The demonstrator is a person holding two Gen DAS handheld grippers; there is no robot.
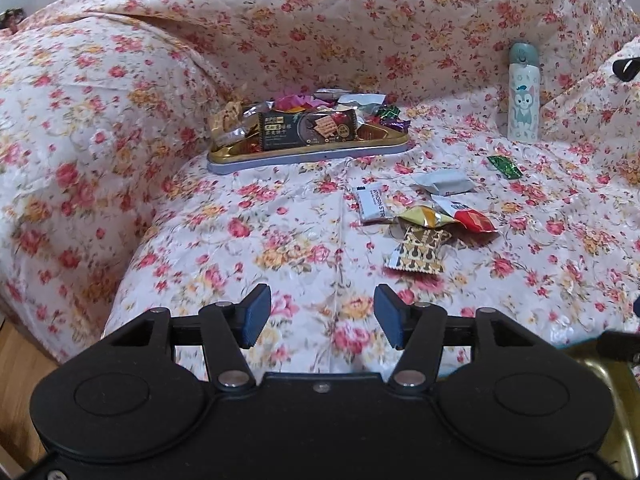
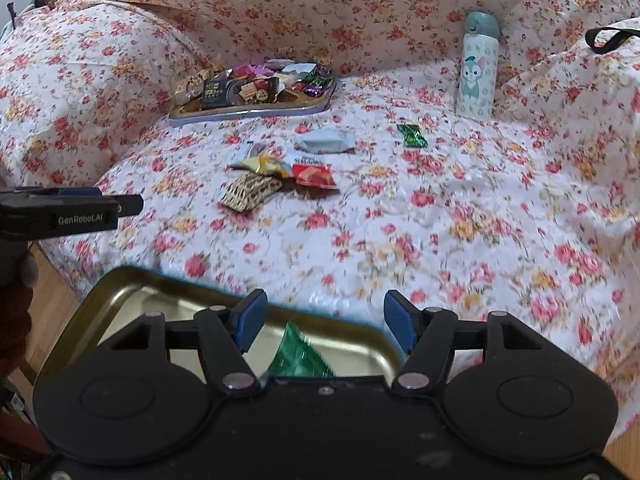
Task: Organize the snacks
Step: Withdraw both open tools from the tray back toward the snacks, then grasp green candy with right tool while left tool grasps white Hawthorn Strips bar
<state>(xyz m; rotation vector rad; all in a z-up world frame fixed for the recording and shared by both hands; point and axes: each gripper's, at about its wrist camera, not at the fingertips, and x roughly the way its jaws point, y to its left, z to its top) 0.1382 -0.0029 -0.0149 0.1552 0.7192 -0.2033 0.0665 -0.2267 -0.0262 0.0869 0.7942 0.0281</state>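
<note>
Loose wrapped snacks lie mid-cloth: a brown patterned packet (image 1: 418, 252) (image 2: 248, 192), a gold one (image 1: 426, 216), a red one (image 1: 476, 220) (image 2: 314, 174), a grey-white one (image 1: 444, 186) (image 2: 324, 140) and a green candy (image 1: 505, 166) (image 2: 412, 134). A far tin tray (image 1: 308, 156) (image 2: 248, 114) is heaped with snacks. A near gold tray (image 2: 120, 292) (image 1: 608, 380) holds a green packet (image 2: 298, 354). My left gripper (image 1: 322, 312) (image 2: 128, 205) is open and empty over bare cloth. My right gripper (image 2: 325, 320) is open above the near tray's far rim, gripping nothing.
Floral cloth (image 1: 280, 240) covers the surface and rises into folds at the left and back. A pale cartoon-printed bottle (image 1: 524, 92) (image 2: 478, 68) stands upright at the back right. A black strap (image 2: 608, 38) lies far right. Wooden floor (image 1: 16, 360) shows beyond the left edge.
</note>
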